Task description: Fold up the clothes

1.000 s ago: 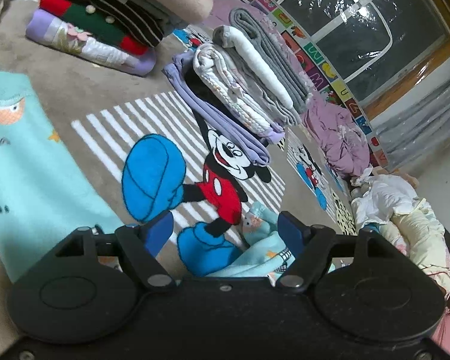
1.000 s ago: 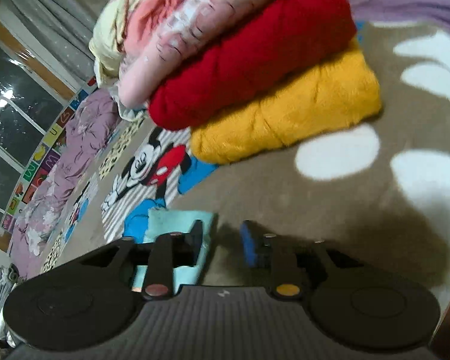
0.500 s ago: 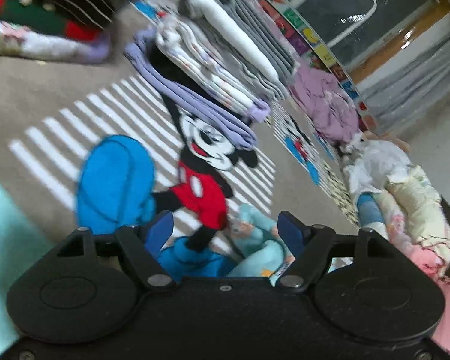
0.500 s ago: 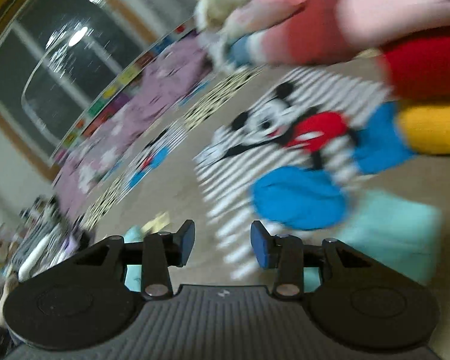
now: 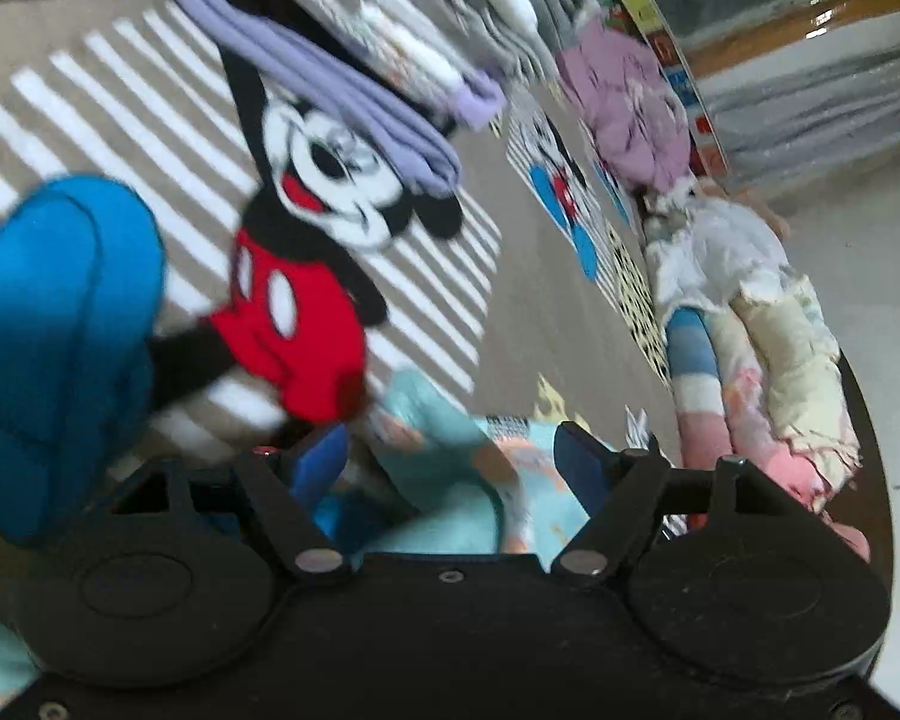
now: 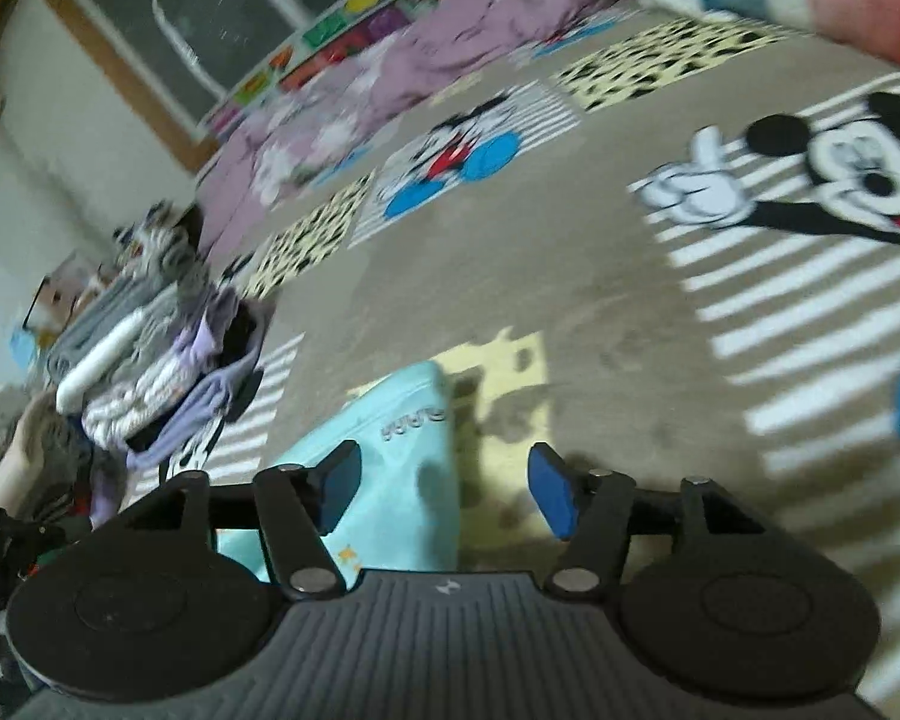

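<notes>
A light teal child's garment [image 5: 450,480] with printed patches lies crumpled on the Mickey Mouse rug [image 5: 306,228]. My left gripper [image 5: 453,465] is open, its blue fingertips either side of a bunched fold of it. In the right wrist view a flat edge of the same teal garment [image 6: 390,450] lies under my right gripper [image 6: 444,486], which is open and empty, its left fingertip over the cloth.
A stack of folded clothes [image 5: 354,54] stands at the rug's far side, also in the right wrist view [image 6: 150,384]. Purple bedding [image 6: 390,66] lies along the window wall. Rolled quilts [image 5: 756,360] lie at the right.
Both grippers have swung over the rug toward the teal garment. The right gripper has opened wider and turned away from the red and yellow pile. The left stays open over the bunched cloth.
</notes>
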`<state>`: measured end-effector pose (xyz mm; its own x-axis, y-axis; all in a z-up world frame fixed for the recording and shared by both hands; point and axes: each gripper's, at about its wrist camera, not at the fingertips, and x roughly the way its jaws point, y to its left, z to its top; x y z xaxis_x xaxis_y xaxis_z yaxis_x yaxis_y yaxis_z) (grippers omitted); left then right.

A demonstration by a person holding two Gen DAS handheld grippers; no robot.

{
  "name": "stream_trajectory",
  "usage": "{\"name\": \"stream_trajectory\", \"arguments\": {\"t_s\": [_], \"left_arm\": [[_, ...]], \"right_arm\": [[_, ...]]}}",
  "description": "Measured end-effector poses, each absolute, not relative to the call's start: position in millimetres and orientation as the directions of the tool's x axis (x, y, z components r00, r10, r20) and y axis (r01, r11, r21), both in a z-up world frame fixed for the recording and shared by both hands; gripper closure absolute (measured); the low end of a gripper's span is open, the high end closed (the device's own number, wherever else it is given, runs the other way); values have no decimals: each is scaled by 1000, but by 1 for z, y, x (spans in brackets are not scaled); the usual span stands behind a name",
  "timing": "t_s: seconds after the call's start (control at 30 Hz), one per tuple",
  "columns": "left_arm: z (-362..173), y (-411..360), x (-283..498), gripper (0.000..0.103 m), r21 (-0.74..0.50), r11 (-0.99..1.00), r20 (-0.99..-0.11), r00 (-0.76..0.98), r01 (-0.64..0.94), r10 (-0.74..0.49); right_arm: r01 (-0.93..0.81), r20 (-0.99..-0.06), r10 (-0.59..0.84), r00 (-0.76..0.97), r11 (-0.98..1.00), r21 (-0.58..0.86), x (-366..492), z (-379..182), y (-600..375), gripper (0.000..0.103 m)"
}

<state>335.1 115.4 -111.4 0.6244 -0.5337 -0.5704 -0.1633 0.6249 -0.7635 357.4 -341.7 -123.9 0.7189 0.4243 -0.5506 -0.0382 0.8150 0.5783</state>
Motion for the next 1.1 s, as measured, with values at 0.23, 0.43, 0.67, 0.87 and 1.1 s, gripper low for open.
{"name": "stream_trajectory", "arguments": {"t_s": [0.23,0.43,0.67,0.87,1.1], "left_arm": [[-113,107,338,29,-743,650,-595,603,-160,-532],[-111,98,350,51,-710,695,-604,607,-116,-516],[-105,85,360,76,-655,755,-570,636,31,-520],[-94,89,365,92,-643,746,-467,682,174,-562],[-85,94,377,93,-551,778,-396,726,302,-563]], "right_arm": [[-72,-557,478,679,799,597,380,-137,-326,39],[-80,-559,493,667,793,604,388,-142,-316,41],[-86,-542,513,666,774,627,396,-144,-312,69],[-124,-467,515,718,755,643,387,-134,-317,93],[-121,-394,516,761,709,694,373,-131,-334,93]]}}
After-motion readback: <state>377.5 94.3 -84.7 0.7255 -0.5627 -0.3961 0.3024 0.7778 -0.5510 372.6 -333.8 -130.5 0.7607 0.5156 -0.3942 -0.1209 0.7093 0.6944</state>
